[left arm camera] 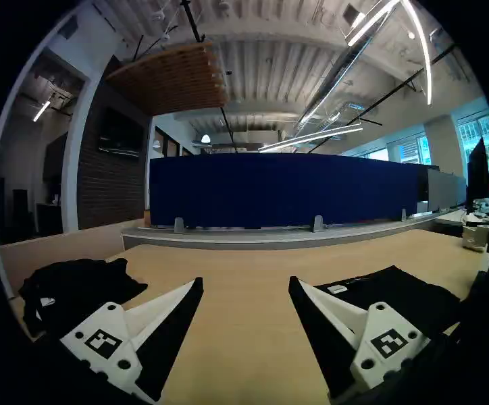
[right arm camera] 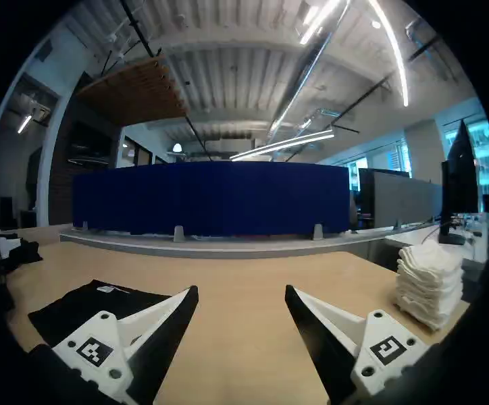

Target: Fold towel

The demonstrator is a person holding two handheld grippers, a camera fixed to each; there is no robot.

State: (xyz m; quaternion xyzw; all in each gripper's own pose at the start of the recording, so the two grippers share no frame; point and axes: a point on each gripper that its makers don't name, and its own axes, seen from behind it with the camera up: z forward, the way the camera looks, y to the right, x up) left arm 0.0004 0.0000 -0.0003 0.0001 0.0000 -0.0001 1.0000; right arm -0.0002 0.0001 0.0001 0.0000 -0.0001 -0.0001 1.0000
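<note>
My left gripper (left arm camera: pixel 244 283) hovers open over the wooden table (left arm camera: pixel 244 270), nothing between its fingers. A crumpled black cloth (left arm camera: pixel 75 287) lies to its left, and a flat folded black cloth (left arm camera: pixel 393 290) with a white tag lies to its right. My right gripper (right arm camera: pixel 241 290) is also open and empty above the table (right arm camera: pixel 244 277). In the right gripper view the folded black cloth (right arm camera: pixel 103 300) sits at lower left, partly behind the left finger. A stack of folded white towels (right arm camera: pixel 430 283) stands at the table's right edge.
A blue partition (left arm camera: pixel 278 189) on a grey ledge runs along the table's far side. A monitor (right arm camera: pixel 460 182) and desk clutter stand beyond the right edge. Another dark crumpled cloth (right arm camera: pixel 18 253) lies at the far left in the right gripper view.
</note>
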